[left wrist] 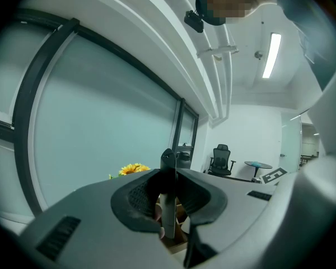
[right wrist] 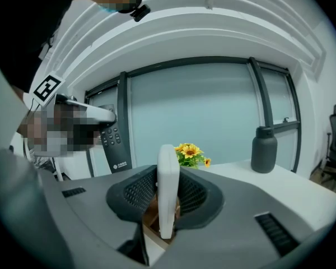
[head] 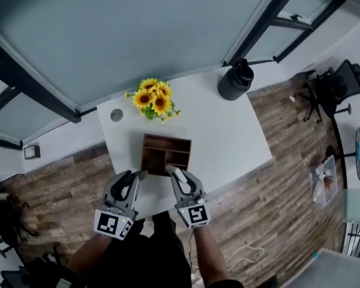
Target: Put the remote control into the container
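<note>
Fingers (left wrist: 135,198) of left gripper (left wrist: 168,207) clench black remote (left wrist: 167,167); right gripper (right wrist: 167,202) fingers (right wrist: 194,198) clench white remote (right wrist: 168,167).

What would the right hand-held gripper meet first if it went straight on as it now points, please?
Most likely the wooden container, right ahead of the white remote in the right hand-held gripper; depth unclear.

steeply down from the head onto the white table (head: 228,137); close along the jaws from left gripper (head: 135,177) and right gripper (head: 177,176), nearly level; sharing the sunflowers (head: 155,98).
</note>
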